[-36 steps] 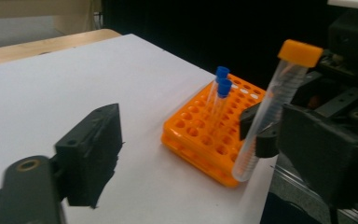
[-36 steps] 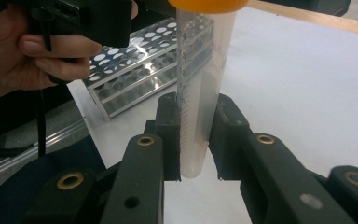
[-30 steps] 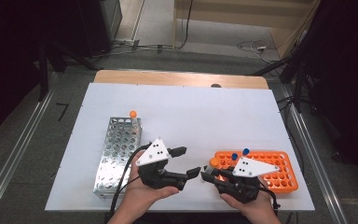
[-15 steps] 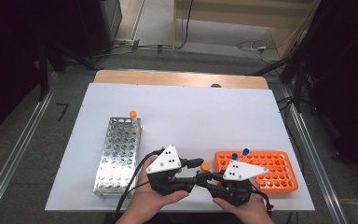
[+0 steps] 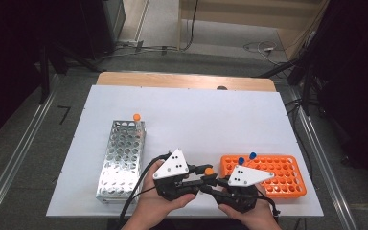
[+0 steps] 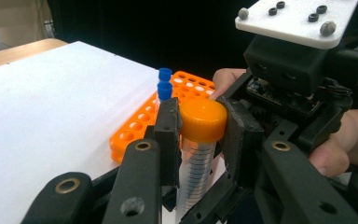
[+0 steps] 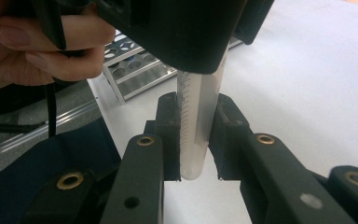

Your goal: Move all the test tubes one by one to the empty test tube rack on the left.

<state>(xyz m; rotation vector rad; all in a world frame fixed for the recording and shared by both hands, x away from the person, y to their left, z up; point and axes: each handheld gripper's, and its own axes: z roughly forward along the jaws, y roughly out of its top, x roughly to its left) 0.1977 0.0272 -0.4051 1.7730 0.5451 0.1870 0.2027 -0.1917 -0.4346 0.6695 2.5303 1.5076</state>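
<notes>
A clear graduated centrifuge tube [image 6: 196, 158] with an orange screw cap [image 6: 203, 120] is pinched at once by both grippers, held upright just above the white table [image 5: 196, 120] near its front edge. In the left gripper view, the jaws of the left gripper [image 6: 200, 135] are seen pressed against the cap from either side, having just been closing onto it. In the right gripper view, the jaws of the right gripper [image 7: 196, 140] are clamped on the tube's lower body, with the rounded tip showing just below the pads and the scale marks facing the camera. In the high view, the left gripper [image 5: 191, 178] and the right gripper [image 5: 214, 184] are seen meeting nose to nose, the orange cap [image 5: 209, 171] lying between them, and each is gripped by one of the person's hands, which enter from the bottom edge. Just beside the right gripper, an orange plastic tube rack [image 5: 273, 175] is set on the table, and two blue-capped tubes [image 5: 247, 158] stand in its far left corner. Well to the left of the left gripper, a metal tube rack [image 5: 122, 155] lies on the table, with one orange-capped tube [image 5: 136, 117] standing at its far end.
</notes>
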